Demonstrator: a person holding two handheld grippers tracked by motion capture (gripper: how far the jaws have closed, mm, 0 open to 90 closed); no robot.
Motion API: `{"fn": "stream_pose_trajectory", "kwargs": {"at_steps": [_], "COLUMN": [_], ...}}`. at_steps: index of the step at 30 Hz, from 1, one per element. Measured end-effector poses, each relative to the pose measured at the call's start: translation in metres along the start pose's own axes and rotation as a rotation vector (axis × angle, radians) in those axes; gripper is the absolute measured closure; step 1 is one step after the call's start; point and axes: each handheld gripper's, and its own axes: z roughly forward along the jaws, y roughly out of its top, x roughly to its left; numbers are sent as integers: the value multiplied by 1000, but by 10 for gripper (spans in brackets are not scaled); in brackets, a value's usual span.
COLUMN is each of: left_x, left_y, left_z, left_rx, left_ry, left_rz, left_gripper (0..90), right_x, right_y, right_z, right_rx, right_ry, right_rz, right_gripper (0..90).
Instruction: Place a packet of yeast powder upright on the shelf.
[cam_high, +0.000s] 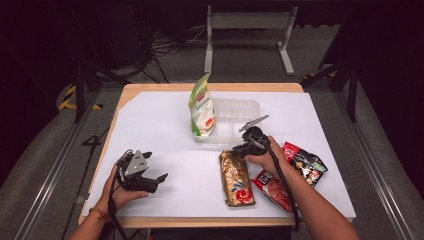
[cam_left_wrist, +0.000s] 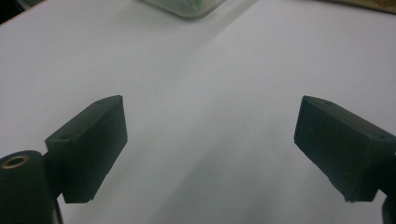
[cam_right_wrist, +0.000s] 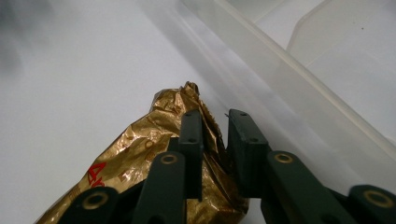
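A gold foil packet (cam_high: 236, 180) lies lengthwise on the white sheet, in front of the clear plastic tray (cam_high: 240, 112). My right gripper (cam_high: 241, 148) is at the packet's far end. In the right gripper view its jaws (cam_right_wrist: 215, 116) are pressed together on the crinkled top of the gold packet (cam_right_wrist: 140, 149), with the tray's rim (cam_right_wrist: 280, 79) just beyond. My left gripper (cam_high: 156, 166) rests in the hand at the front left of the table. Its fingers (cam_left_wrist: 88, 149) stand wide apart over bare white sheet, holding nothing.
A green and white bag (cam_high: 202, 107) stands upright at the tray's left end. Two red snack packets (cam_high: 305, 162) (cam_high: 275, 190) lie to the right of the gold one, partly under the right forearm. The white sheet (cam_high: 165, 130) covers the wooden table.
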Motion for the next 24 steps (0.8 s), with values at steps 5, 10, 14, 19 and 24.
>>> {"fn": "stream_pose_trajectory", "kwargs": {"at_steps": [5,10,14,19,24], "left_x": [2,2,2,2,2], "left_y": [-1,0,0,0,1], "left_z": [-1,-1,-2,-4,-5], "left_rx": [-6,-10,-12,-20,-25], "left_ry": [1,1,-1,-3,-2], "left_rz": [-13,-16,-16,-18,-21], "left_gripper": [102,103,104,104,104], "right_x": [6,11,17,22,30], "right_y": [-4,-6,-4,-1,2], "right_z": [-10,-26,-42,-64,-87], "right_rx": [-37,-99,-165,-249,-328], "right_ry": [18,43,47,52,52], "right_rz": [-36,-56,-70,-85,-98], "right_gripper": [843,863,876,886,889]}}
